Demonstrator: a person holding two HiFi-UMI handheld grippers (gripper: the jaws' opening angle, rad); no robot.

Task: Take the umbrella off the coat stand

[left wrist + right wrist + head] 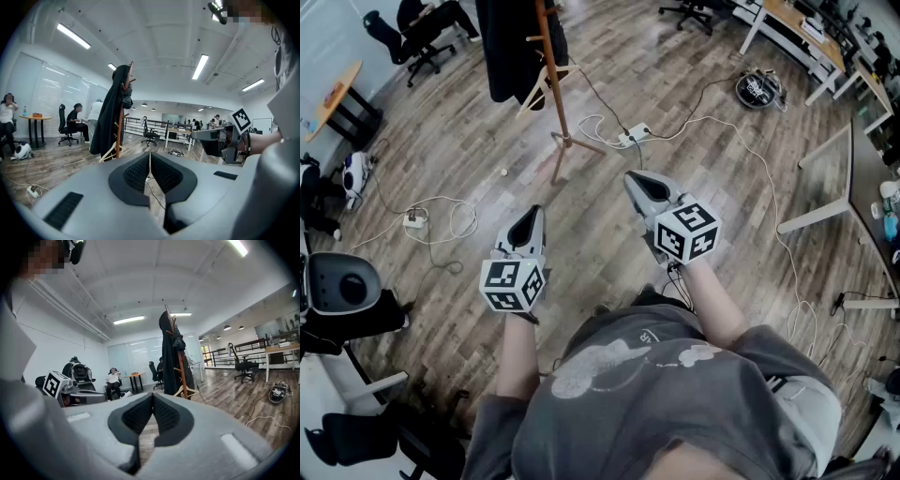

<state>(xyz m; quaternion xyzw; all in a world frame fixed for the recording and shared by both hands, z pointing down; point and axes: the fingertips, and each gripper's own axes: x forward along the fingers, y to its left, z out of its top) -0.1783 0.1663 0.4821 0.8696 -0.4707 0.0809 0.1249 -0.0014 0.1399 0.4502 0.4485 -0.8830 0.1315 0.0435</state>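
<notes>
The wooden coat stand [553, 75] rises from the floor ahead of me, with a long dark coat [511, 47] draped on it. In the right gripper view a dark folded umbrella [180, 344] hangs on the coat stand [178, 366] beside the coat [168, 357]. The left gripper view shows that umbrella [126, 99] high on the pole [120, 136]. My left gripper [532, 214] and right gripper [633, 178] are held side by side, well short of the stand. Both are shut with nothing between the jaws. The left gripper [150, 154] and the right gripper [153, 396] point toward the stand.
A wooden hanger [534, 94] dangles under the coat. A power strip [633, 134] and loose cables lie by the stand's legs. A robot vacuum [757, 89] sits at the back right, a white desk frame [825, 187] at the right, office chairs [342, 286] at the left. Seated people [75, 122] are beyond.
</notes>
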